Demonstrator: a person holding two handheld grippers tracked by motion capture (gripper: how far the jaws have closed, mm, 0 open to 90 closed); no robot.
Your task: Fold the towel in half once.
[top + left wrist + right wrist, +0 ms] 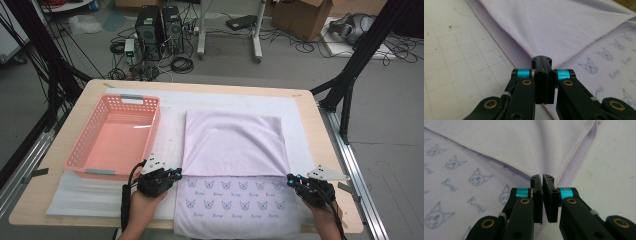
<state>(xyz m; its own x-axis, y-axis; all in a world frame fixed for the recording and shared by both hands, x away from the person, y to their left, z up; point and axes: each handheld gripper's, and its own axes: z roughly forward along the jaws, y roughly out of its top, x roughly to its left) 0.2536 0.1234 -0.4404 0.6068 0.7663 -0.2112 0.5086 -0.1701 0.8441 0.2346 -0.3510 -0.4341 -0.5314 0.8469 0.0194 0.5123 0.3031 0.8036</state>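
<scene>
A lilac cloth (pixel 232 142) lies on the white mat, its far half folded toward me over a near strip printed with cat faces (pixel 235 200). My left gripper (pixel 175 173) sits at the near left corner of the folded flap. In the left gripper view that gripper (pixel 541 58) is shut, with the corner of the cloth (pixel 554 27) running in at the jaw tips. My right gripper (pixel 292 178) is at the near right corner. Seen from its own camera, the right gripper (pixel 542 177) is closed on the hemmed corner of the cloth (pixel 506 142).
A pink plastic basket (pixel 131 98) stands empty at the left of the cloth, close beyond my left gripper. The white gridded mat (pixel 172 135) covers most of the wooden table (pixel 55 150). Black frame posts rise at both table sides; cables and computers lie on the floor beyond.
</scene>
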